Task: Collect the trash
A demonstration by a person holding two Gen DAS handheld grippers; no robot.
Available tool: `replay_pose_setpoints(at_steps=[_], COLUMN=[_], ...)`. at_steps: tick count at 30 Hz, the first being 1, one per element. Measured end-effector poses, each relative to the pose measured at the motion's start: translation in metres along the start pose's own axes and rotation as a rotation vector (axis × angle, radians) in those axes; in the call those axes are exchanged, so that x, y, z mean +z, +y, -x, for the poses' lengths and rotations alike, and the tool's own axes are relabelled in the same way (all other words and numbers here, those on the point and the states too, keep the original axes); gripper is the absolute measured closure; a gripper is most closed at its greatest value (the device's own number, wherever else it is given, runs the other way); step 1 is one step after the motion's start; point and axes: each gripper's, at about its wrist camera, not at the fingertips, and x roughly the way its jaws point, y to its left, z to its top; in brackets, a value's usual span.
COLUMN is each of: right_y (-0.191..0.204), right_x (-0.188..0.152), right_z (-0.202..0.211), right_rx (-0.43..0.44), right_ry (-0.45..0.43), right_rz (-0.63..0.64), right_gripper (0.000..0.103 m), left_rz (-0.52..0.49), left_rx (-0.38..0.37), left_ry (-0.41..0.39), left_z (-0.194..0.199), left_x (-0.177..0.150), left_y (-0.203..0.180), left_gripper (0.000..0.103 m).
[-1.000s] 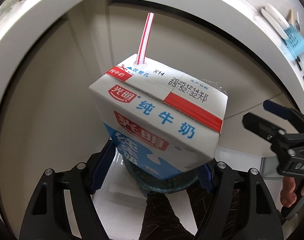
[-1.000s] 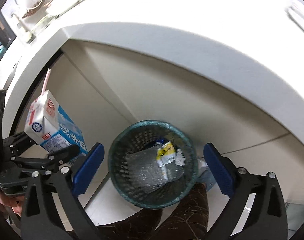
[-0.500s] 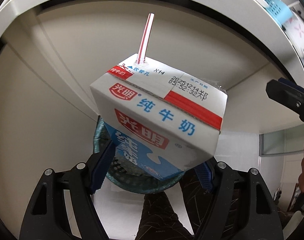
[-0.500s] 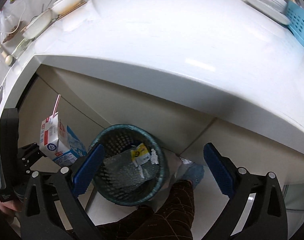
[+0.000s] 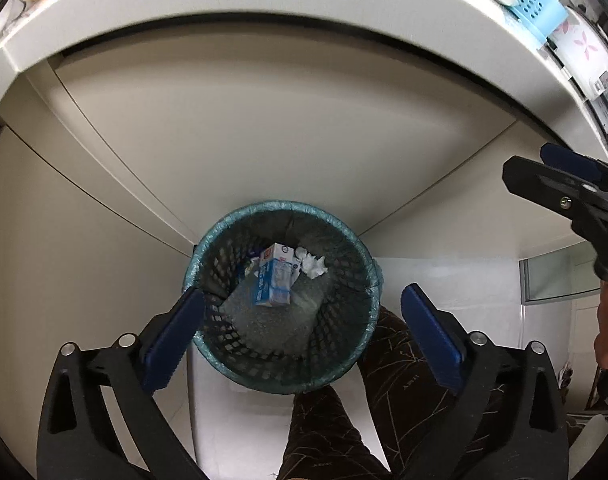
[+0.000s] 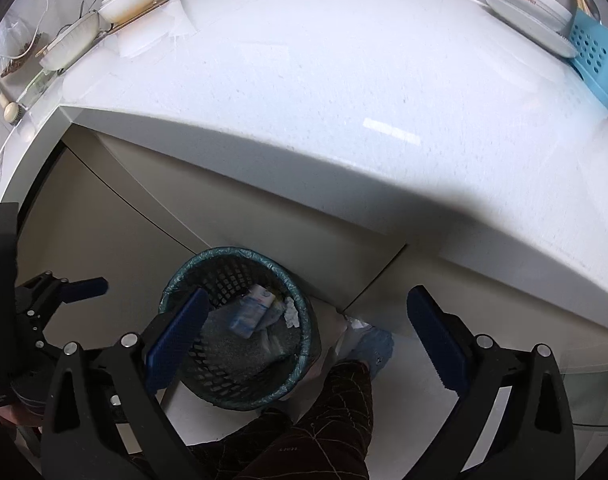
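The left tongs (image 5: 302, 326) hang almost straight over the waste bin (image 5: 208, 240) in the lower middle of the left wrist view, so that whatever they let go of lands inside; their jaws have just been opening and now stand wide with nothing between them. The milk carton (image 5: 274, 280), a blue-and-white waxed cardboard box, lies on its side at the bottom of the bin, next to a crumpled white tissue (image 5: 312, 265). The bin is a round dark mesh basket lined with a thin teal plastic bag folded over its rim, and it stands on the pale floor against the beige cabinet front, below the edge of the counter (image 6: 344, 92), a smooth speckled white slab. The right tongs (image 6: 308, 340) are also spread wide and empty, held off to the bin's right. Bowls and a blue perforated rack (image 6: 596, 56) sit along the counter's far edge.
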Motion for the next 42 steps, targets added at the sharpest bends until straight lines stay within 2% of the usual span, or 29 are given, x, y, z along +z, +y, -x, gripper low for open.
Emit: replay_pose_setpoints(at_steps=[7,13,17,21,24,29,34,42], right_y=[0.007,0.016,0.020,0.028,0.029,0.029,0.032,0.033], right_x=[0.011,0.026,0.036,0.050,0.059,0.069,0.066,0.058], right_z=[0.024,0.063,0.098,0.132,0.157,0.183,0.192,0.191], right_rx=[-0.003,-0.014,-0.009,-0.035,-0.022,-0.017,-0.028,-0.027], right_ry=[-0.030,-0.044,-0.072,-0.101,-0.124,-0.089,-0.063,-0.048], right_rz=[0.028,0.025,0.006,0.023,0.026,-0.003,-0.009,-0.026], right_gripper=[0.008,0.008,0.008,0.008,0.008,0.008,0.008,0.008], left_rz=[0.030,0.103,0.160,0.206,0.221,0.251,0.260,0.249], left_rx=[0.041,0.084,0.152,0.160,0.161,0.164,0.167,0.159], left_ry=[-0.030,-0.093,-0.136,-0.139,-0.143,-0.170,-0.172,-0.167], left_z=[0.032,0.099,0.148,0.185,0.206,0.241,0.257,0.255], left_x=[0.000,0.020,0.032,0.037,0.036,0.034,0.030,0.025], left_y=[0.003,0.022,0.031,0.040,0.041,0.040,0.035,0.027], left_gripper=[0.006,0.007,0.007,0.007,0.007,0.007,0.007,0.007])
